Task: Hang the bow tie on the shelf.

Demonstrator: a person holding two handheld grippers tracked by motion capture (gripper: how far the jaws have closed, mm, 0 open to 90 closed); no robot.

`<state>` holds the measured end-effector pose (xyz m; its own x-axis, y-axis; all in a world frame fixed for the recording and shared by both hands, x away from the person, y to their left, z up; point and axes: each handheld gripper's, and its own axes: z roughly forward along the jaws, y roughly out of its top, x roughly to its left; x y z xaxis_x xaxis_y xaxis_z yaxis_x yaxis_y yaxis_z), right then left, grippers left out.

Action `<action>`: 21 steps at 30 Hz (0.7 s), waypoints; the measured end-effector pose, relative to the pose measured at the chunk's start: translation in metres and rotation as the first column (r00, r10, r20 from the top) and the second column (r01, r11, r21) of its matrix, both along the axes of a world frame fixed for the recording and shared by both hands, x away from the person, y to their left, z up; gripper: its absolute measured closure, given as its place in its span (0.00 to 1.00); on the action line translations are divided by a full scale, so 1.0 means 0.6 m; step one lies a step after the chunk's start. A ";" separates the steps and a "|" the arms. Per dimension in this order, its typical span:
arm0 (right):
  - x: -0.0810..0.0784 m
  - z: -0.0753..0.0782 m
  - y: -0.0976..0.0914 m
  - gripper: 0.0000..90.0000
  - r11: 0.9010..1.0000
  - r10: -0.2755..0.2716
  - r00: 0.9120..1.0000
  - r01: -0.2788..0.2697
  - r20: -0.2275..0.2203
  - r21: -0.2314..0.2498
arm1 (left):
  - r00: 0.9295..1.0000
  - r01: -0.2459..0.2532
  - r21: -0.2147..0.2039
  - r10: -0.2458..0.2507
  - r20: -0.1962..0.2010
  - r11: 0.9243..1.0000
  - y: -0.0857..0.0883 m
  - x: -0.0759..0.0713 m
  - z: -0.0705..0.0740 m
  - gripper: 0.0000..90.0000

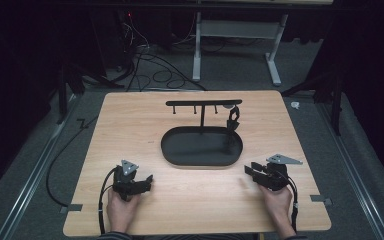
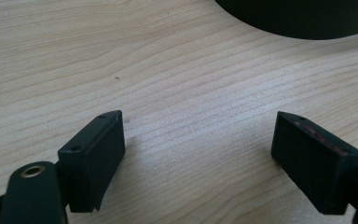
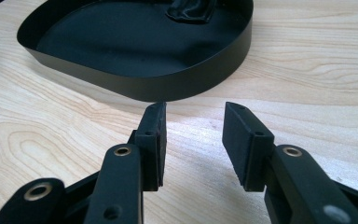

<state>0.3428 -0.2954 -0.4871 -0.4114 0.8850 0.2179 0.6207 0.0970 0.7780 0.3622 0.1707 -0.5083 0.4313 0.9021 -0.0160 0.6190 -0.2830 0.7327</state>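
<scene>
Left tongs (image 2: 200,140) wide open, nothing between, resting low over bare counter (image 1: 130,120). Right tongs (image 3: 193,140) partly open, also empty, aimed at near rim of black tray (image 1: 201,147) mid-counter. Small dark item (image 1: 233,118) hanging off right end of the rack (image 1: 203,103) above tray (too small to identify). Probably light, floppy; best pinched at its upper loop, lifted clear of peg. Tray wall thin, likely slippery.
</scene>
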 end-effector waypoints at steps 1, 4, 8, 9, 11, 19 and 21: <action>0.000 -0.001 0.000 0.68 1.000 -0.001 1.000 0.001 -0.001 -0.001 | 1.000 0.000 0.000 0.000 0.000 1.000 0.000 0.000 0.000 0.20; 0.003 -0.004 0.001 0.67 1.000 -0.005 1.000 0.005 0.002 -0.016 | 1.000 0.000 0.000 0.000 0.000 1.000 0.000 0.000 0.000 0.20; 0.006 -0.008 0.002 0.66 0.999 -0.012 1.000 0.012 0.003 -0.038 | 1.000 0.000 0.000 0.000 0.000 1.000 0.000 0.000 0.000 0.20; 0.007 -0.009 0.002 0.66 0.999 -0.014 1.000 0.014 0.001 -0.039 | 1.000 0.000 0.000 0.000 0.000 1.000 0.000 0.000 0.000 0.20; 0.008 -0.010 0.002 0.66 0.999 -0.013 1.000 0.013 0.002 -0.041 | 1.000 0.000 0.000 0.000 0.000 1.000 0.000 0.000 0.000 0.20; 0.013 -0.016 0.003 0.64 0.996 -0.028 1.000 0.029 0.005 -0.081 | 1.000 0.000 0.000 0.000 0.000 1.000 0.000 0.000 0.000 0.20; 0.014 -0.016 0.002 0.63 0.995 -0.034 0.999 0.034 0.006 -0.090 | 1.000 0.000 0.000 0.000 0.000 1.000 0.000 0.000 0.000 0.20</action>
<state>0.3511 -0.2940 -0.4969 -0.3817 0.9144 0.1347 0.6215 0.1461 0.7697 0.3622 0.1707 -0.5083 0.4314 0.9020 -0.0160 0.6190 -0.2830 0.7327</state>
